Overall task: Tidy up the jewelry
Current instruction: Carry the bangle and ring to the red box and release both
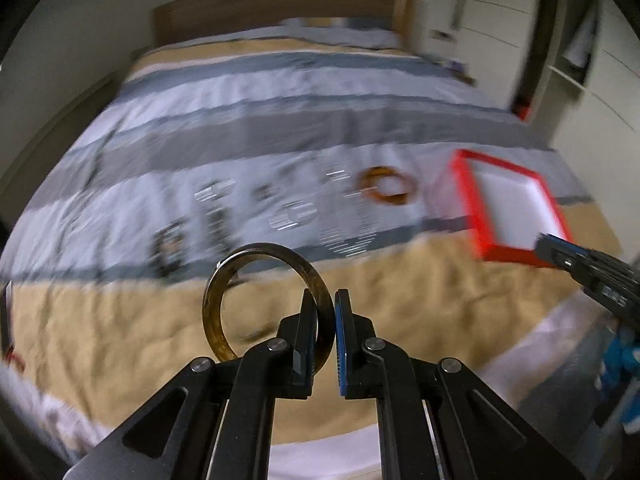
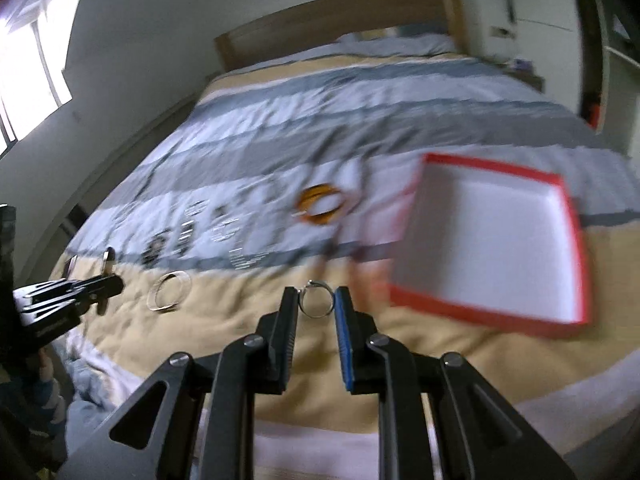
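Above bed (image 1: 280, 92), left claw (image 1: 325, 300) pinching upright bangle (image 1: 224, 280)

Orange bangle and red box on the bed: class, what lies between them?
Nothing: only bare striped bedspread separates the orange bangle from the red box. Both wrist views show it, though blurred.

Both wrist views look down over the bed (image 1: 280, 128), sharing it.

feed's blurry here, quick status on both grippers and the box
Left gripper shut on dark amber bangle. Right gripper shut on small silver ring. Red-rimmed box open, empty, ahead right. More bangles on bedspread; path clear.
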Demonstrator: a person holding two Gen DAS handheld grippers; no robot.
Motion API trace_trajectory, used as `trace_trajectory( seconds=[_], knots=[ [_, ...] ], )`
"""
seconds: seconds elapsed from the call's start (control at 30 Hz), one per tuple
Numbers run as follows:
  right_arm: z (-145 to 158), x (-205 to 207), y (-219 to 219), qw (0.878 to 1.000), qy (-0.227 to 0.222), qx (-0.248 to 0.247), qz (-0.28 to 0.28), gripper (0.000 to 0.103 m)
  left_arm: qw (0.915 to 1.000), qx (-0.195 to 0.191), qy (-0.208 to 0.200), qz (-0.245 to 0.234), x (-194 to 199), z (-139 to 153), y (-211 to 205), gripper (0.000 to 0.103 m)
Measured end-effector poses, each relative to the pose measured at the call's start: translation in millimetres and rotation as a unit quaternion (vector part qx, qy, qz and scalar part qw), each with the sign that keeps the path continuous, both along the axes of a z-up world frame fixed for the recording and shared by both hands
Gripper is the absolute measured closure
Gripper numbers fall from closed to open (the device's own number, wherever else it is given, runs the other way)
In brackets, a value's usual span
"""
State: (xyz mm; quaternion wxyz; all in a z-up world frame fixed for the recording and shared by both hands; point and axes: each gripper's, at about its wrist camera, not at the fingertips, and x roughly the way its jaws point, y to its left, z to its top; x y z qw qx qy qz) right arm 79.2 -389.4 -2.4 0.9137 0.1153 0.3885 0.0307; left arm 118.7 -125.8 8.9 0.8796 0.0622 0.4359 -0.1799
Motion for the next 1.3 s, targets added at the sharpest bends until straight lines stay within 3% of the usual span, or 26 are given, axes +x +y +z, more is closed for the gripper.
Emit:
trace_trajectory(
  seconds=[0.27, 0.4, 0.57, 0.87, 1.0, 1.13, 1.3],
  knots=[
    [-9, 13, -113, 0.998, 0.016, -0.026, -0.055, 0.086, 0.9916, -0.036, 0.007, -0.124, 23, 14, -153, 0.095],
    [-19, 37, -147, 0.998, 0.02, -0.028, -0.053, 0.086, 0.9854, -0.021, 0.015, -0.168, 43, 1, -225, 0.095],
    [-35, 77, -171, 0.999, 0.031, -0.03, -0.03, 0.086, 0.9817, 0.001, 0.036, -0.187, 71, -27, -279, 0.095],
    [-86, 124, -176, 0.994, 0.093, -0.055, 0.029, 0.085, 0.9756, 0.035, 0.072, -0.205, 100, -86, -306, 0.094],
    [-92, 123, -166, 0.988, 0.097, -0.099, 0.064, 0.084, 0.973, 0.041, 0.082, -0.212, 101, -113, -304, 0.089],
    [-97, 119, -157, 0.98, 0.1, -0.147, 0.089, 0.083, 0.9726, 0.016, 0.085, -0.216, 100, -114, -295, 0.087],
    [-89, 112, -150, 0.979, 0.103, -0.151, 0.094, 0.067, 0.9716, 0.002, 0.099, -0.215, 100, -109, -290, 0.083]
  ],
)
